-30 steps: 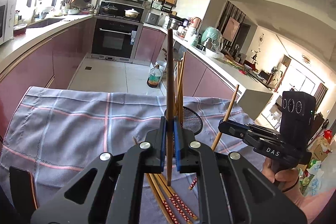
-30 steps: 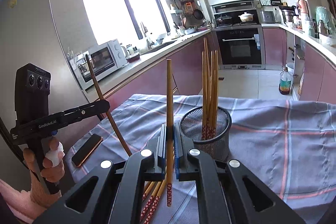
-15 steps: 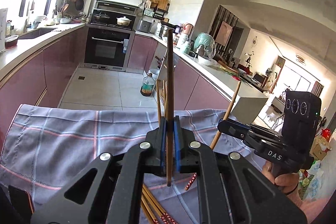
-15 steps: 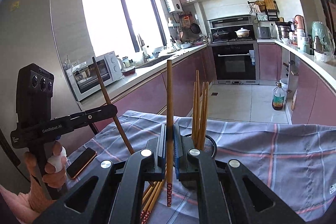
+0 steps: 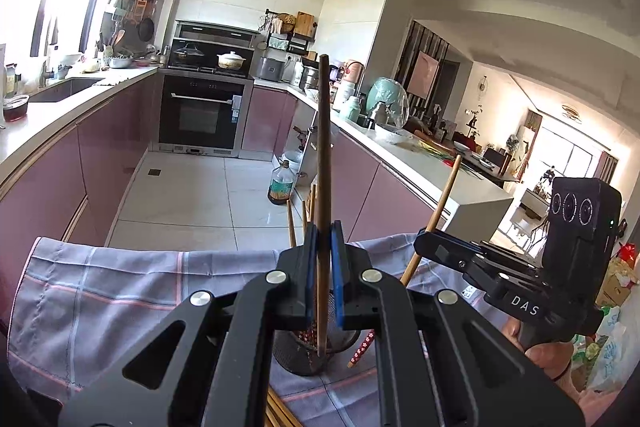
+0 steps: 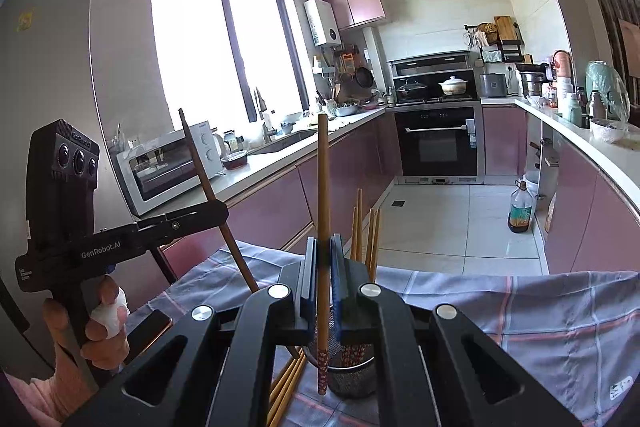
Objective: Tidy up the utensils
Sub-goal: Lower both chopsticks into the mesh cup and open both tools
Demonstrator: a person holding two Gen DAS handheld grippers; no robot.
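Both grippers (image 5: 323, 283) (image 6: 323, 287) pinch upright chopsticks (image 5: 323, 155) (image 6: 322, 187) above the mesh holder's (image 6: 352, 379) rim.

Daylight pours through a tall window (image 6: 224, 55) onto pale counters (image 6: 288, 155) over mauve cabinets (image 5: 100, 155). A black oven (image 5: 202, 115) sits at the far end, a white pot (image 5: 231, 59) on the hob above. White floor tiles (image 5: 192, 195) shine. A microwave (image 6: 172, 163) stands under the window.
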